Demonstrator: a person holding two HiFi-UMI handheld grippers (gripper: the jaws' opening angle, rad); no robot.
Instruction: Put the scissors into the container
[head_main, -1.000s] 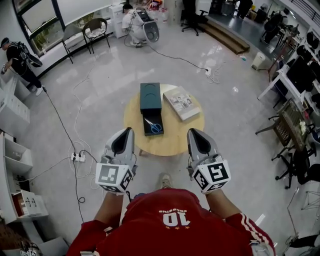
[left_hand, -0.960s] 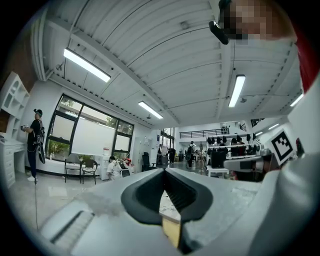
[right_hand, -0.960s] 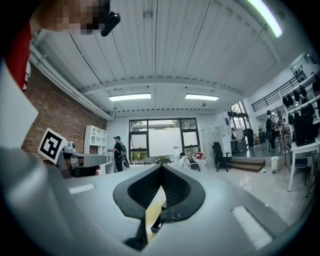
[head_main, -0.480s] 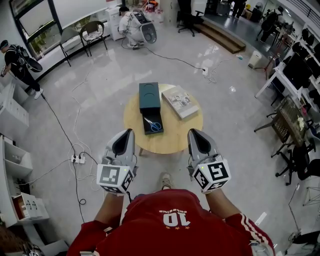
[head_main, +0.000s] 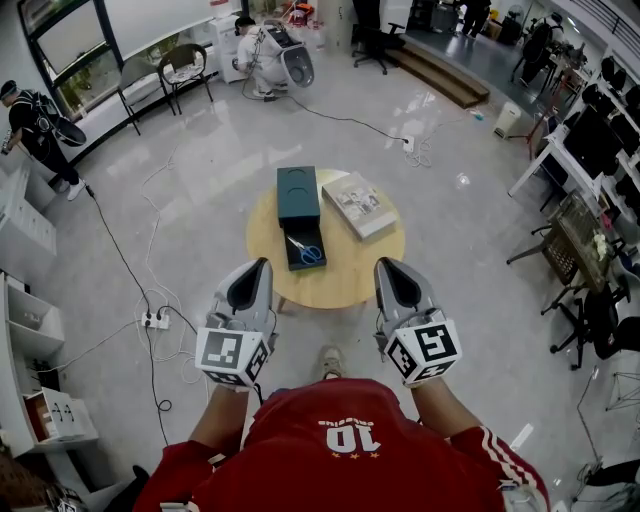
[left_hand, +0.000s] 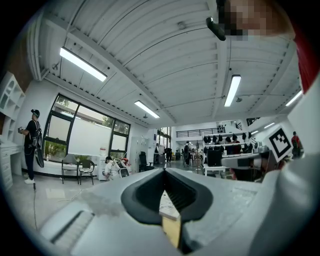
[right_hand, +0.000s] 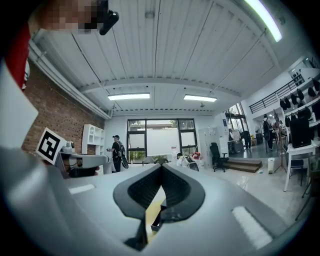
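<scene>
On the round wooden tabletop (head_main: 340, 275), mid head view, the scissors (head_main: 308, 252) lie flat inside the open dark container (head_main: 290, 255). Blue handles sit at the near end, blades pointing away-left, and nothing pokes over the rim as far as can be made out. So the task looks done, w/ nothing left to carry.

Just behind the container is a matching dark piece (head_main: 300, 192), prob. its lid, parked there so the opening is free. A book (head_main: 362, 205) lies beside that, to the right, not involved.

Left gripper (head_main: 255, 265) & right gripper (head_main: 388, 265) are held up close to the person's body, near side of the tabletop, well apart from the container. Jaws on both are closed tight w/ nothing between them. Looks like an idle pose, since no grasp seems needed now.
</scene>
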